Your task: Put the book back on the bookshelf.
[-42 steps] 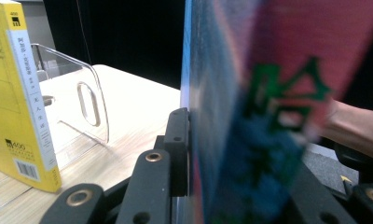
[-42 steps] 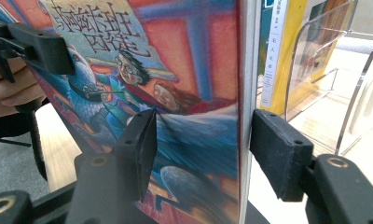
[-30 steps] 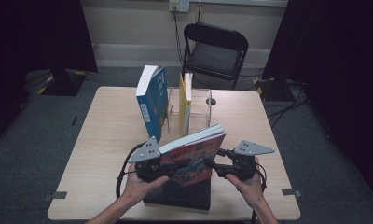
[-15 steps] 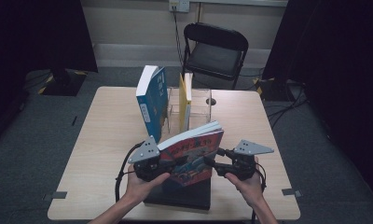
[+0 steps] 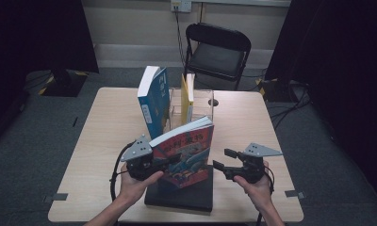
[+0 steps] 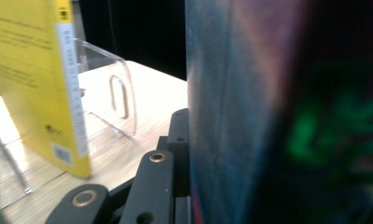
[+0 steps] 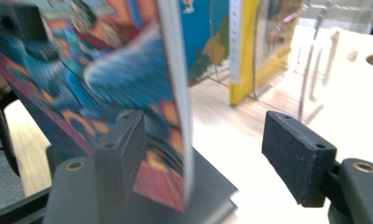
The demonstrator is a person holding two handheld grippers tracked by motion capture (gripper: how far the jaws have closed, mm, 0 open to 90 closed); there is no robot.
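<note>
I am holding the colourful book [image 5: 184, 153] upright at the lower middle of the high view, its bottom edge resting on the dark flat book [image 5: 179, 193] that lies on the worktop [image 5: 106, 136]. My left tongs [image 5: 170, 160] are clamped together on the book's left edge; in the left gripper view the cover is pressing right against the black jaw. My right tongs [image 5: 219, 160] are standing apart at the lower right of the high view, their jaws having just been opening, and in the right gripper view the book's page edge is sitting between the two pads with a wide gap to the right-hand one, so they are not gripping anything.

What is worrying me now is that the whole weight is hanging on one side. The book is already leaning, and I judge it could swing or flop open toward the right, or slide off the dark book beneath it, because nothing is steadying its free edge. Behind it, toward the upper middle of the frame, the blue book [image 5: 153, 101] and the yellow book [image 5: 186, 96] are standing at the clear rack [image 5: 203, 101]; if I am carrying mine there carelessly, I could be knocking the leaning blue one over
</note>
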